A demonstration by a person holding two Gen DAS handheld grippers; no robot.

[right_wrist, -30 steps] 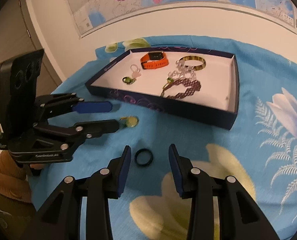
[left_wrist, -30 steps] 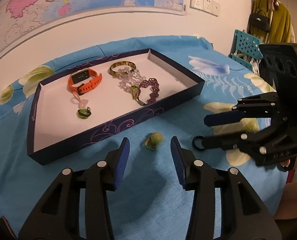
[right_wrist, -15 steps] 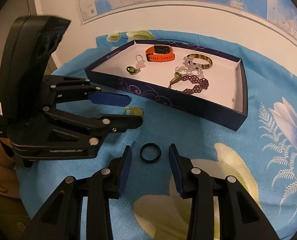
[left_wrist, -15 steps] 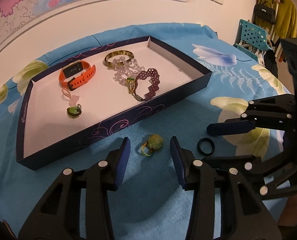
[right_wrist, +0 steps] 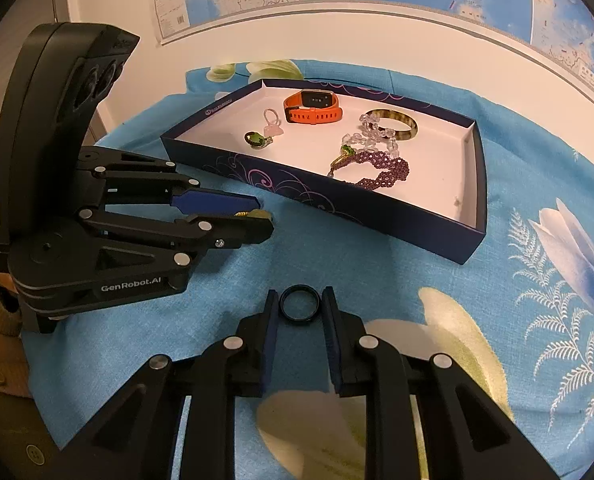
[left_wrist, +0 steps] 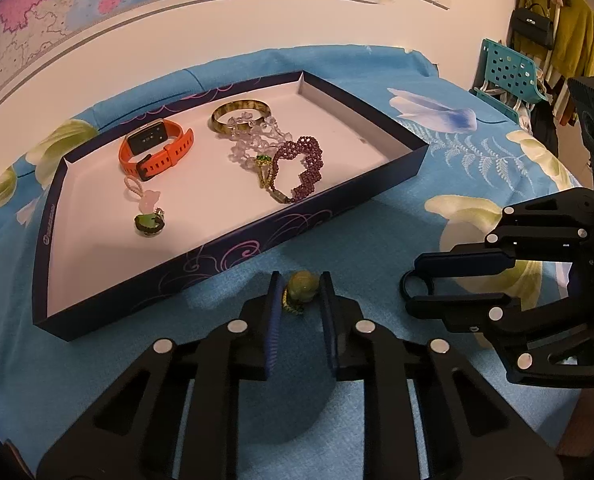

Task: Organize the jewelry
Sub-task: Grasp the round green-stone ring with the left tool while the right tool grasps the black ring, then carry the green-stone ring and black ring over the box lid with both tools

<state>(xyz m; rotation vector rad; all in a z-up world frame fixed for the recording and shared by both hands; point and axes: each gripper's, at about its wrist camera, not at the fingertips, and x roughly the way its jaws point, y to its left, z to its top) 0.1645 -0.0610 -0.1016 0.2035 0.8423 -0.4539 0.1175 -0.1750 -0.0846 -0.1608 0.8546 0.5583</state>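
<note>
Awaiting transfer on the table: green bead ring [left_wrist: 301,285] between the just-narrowed left tool [left_wrist: 299,300]; black ring [right_wrist: 299,304] between the narrowed right tool [right_wrist: 299,309]. Tray [left_wrist: 233,250] already holds five pieces.

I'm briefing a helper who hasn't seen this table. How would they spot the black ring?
Start at the dark blue tray on the blue floral cloth. In front of it, outside it, the black ring lies between the right gripper fingers. It is plain and black; the neighbouring green-stone ring is not.
</note>
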